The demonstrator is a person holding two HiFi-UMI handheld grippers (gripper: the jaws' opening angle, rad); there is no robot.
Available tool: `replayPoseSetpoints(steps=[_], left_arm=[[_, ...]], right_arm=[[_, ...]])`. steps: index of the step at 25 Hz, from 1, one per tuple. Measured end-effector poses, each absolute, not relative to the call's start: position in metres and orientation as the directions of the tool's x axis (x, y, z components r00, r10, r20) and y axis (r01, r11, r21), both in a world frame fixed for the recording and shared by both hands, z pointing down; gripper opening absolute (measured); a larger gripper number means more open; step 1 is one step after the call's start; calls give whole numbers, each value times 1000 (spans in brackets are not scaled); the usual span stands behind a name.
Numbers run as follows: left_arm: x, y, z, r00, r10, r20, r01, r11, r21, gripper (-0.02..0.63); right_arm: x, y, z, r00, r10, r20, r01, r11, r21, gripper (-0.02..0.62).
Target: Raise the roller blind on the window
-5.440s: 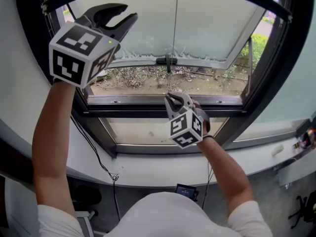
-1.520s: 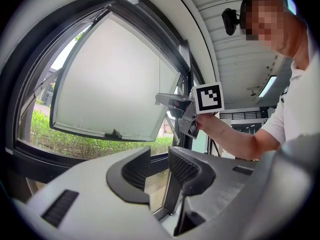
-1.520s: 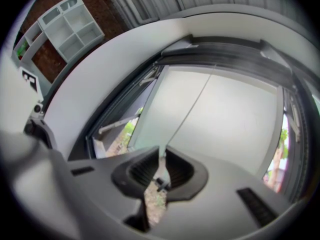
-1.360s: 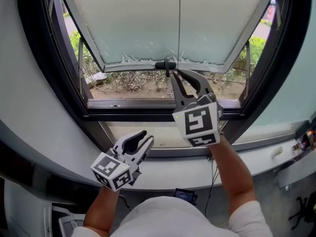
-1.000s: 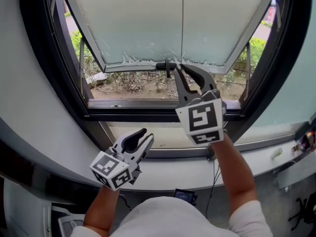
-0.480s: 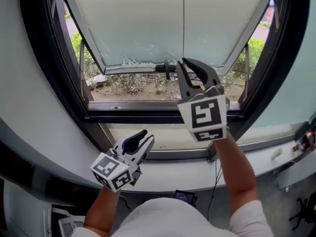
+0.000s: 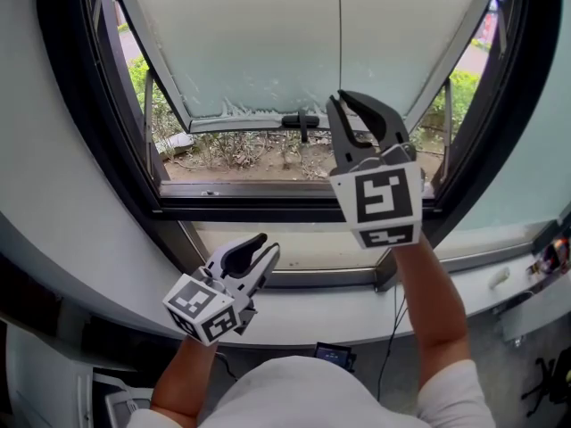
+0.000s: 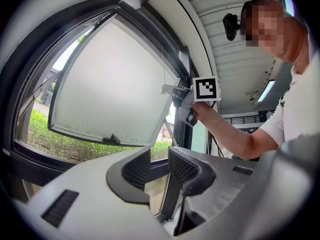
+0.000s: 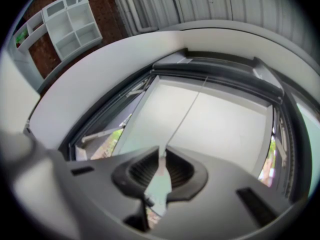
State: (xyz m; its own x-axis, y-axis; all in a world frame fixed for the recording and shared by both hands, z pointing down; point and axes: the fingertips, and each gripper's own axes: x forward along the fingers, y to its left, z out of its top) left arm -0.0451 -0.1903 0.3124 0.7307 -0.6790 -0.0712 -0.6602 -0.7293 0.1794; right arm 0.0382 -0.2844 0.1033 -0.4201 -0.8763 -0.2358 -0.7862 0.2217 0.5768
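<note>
A pale translucent roller blind covers the upper window, and its lower edge hangs above the shrubs outside. A thin cord runs straight down in front of the blind. My right gripper is raised at the centre right and shut on this cord, seen as the cord rising from the right gripper to the window top. My left gripper is low at the left by the sill. In its own view the left gripper is open with nothing between its jaws. That view also shows the right gripper at the cord.
A dark window frame surrounds the opening, with a black handle at the blind's lower edge. A white ledge runs below the sill. A black cable hangs under the ledge. Small items lie at the far right.
My right gripper has risen in front of the blind, still shut on the cord. The left gripper has stayed put, and the blind's lower edge looks unchanged.
</note>
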Motion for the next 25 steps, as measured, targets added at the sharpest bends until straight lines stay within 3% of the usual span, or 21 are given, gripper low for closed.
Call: replayPoseSetpoints(steps=[25], left_arm=[[-44, -195, 309, 733, -676, -77, -658, -733, 176, 124]], right_arm=[[37, -286, 84, -420, -861, -288, -775, 175, 608, 51]])
